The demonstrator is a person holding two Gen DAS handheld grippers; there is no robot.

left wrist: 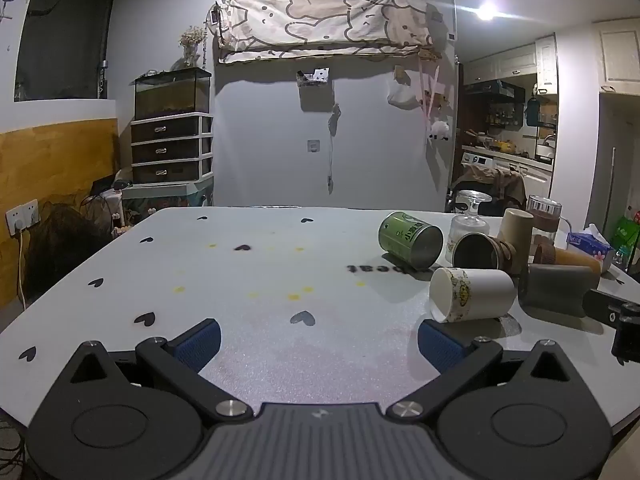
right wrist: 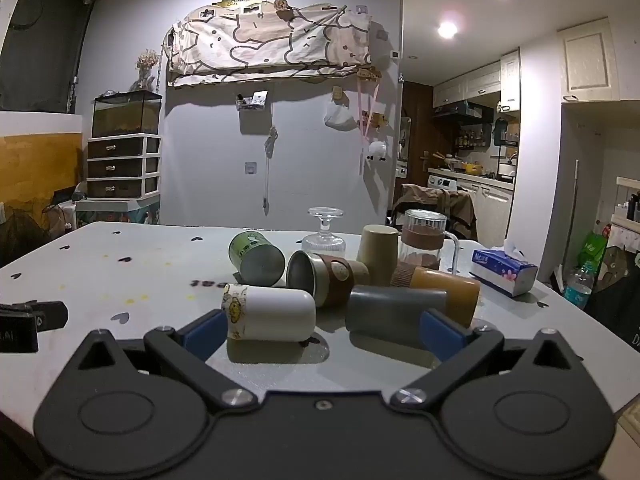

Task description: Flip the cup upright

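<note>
While the white cup point(right wrist: 270, 312) lies on its side on the desk point(right wrist: 160, 276), nearest of the tumbled cluster, both your right tool point(right wrist: 322, 330) and left tool point(left wrist: 318, 342) stand wide open, holding nothing. Ease the right one around its body, clear of the grey cup point(right wrist: 394, 310) beside it, then close gently before tipping it.
</note>
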